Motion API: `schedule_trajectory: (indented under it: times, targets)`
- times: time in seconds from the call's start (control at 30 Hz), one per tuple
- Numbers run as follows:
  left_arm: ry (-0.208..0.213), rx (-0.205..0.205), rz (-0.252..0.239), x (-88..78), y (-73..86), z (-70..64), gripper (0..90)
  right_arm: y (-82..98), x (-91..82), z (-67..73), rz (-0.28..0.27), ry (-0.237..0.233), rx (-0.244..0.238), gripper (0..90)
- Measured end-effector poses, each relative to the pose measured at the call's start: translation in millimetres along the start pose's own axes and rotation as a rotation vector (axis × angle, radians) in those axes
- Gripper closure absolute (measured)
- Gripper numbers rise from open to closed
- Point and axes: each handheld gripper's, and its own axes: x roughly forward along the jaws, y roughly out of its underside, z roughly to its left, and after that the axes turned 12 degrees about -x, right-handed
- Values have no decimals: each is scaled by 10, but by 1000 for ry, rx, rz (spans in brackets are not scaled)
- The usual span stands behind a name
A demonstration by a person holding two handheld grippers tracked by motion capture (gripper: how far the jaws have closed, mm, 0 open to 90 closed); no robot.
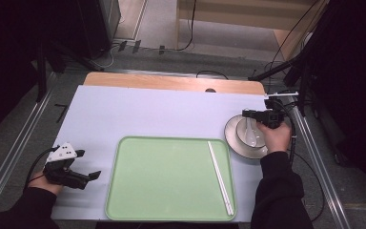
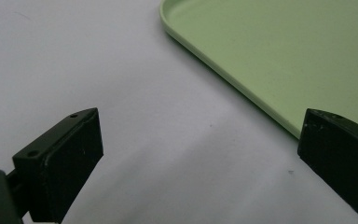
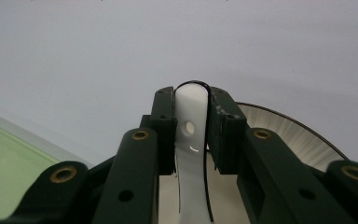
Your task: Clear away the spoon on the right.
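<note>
The white spoon (image 3: 189,140) stood in the bowl (image 1: 246,131) on the plate (image 1: 233,143) at the tabletop's (image 1: 147,114) right edge, its handle pinched between the jaws of the right tool (image 3: 191,126). The green tray (image 1: 162,176) lay just left of the plate, carrying white chopsticks (image 1: 220,177). The left tool (image 1: 83,167) rested spread and empty beside the tray's left rim.

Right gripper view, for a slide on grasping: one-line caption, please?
Right gripper shut on a white spoon's handle above a ribbed plate.
</note>
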Motion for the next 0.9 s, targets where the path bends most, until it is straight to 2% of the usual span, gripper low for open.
schedule_trajectory:
  times: [0.23,0.73,0.9]
  targets:
    - [3,1,-2,1,0,1,0,-8,-75,27,-9,8,-9,764]
    - [6,0,-5,-3,-1,1,0,-31,-199,130,-33,-25,-17,791]
    - [-1,1,-2,2,-2,-5,0,-25,-259,139,-50,-31,-17,849]
